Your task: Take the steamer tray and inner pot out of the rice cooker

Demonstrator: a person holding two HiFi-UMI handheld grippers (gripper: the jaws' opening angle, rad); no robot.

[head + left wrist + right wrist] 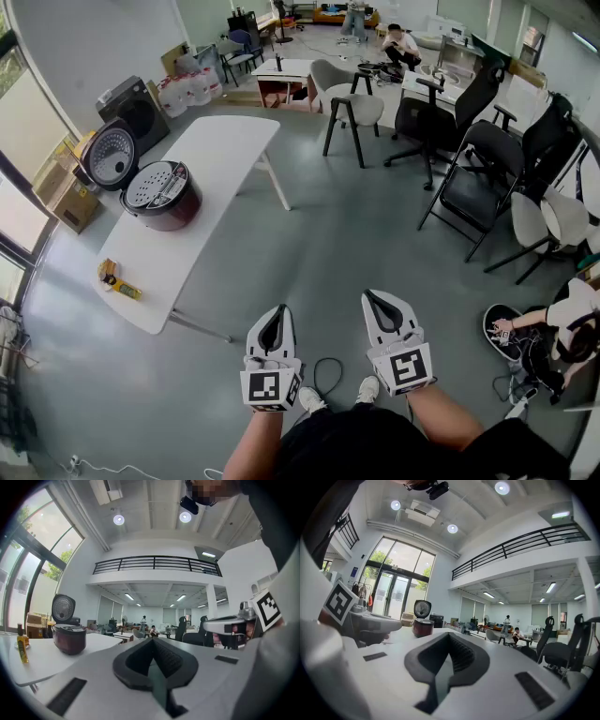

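Note:
The dark red rice cooker [161, 195] stands on the white table [220, 159] at the far left, its lid [111, 153] swung open. The perforated steamer tray [156, 182] sits in its mouth; the inner pot is hidden beneath. Both grippers are held level over the floor, well away from the table. My left gripper [274, 313] has its jaws together, empty. So does my right gripper [382, 298]. The left gripper view shows the rice cooker [69, 638] far off beyond the left gripper [152, 642]. The right gripper view shows the rice cooker [423, 626] small behind the right gripper [449, 636].
A yellow bottle [119, 279] lies near the table's front end. Cardboard boxes [66, 199] stand left of the table. Chairs [349, 105] and black office chairs [478, 178] fill the right side. A person [555, 330] sits on the floor at right. A cable [328, 373] loops by my feet.

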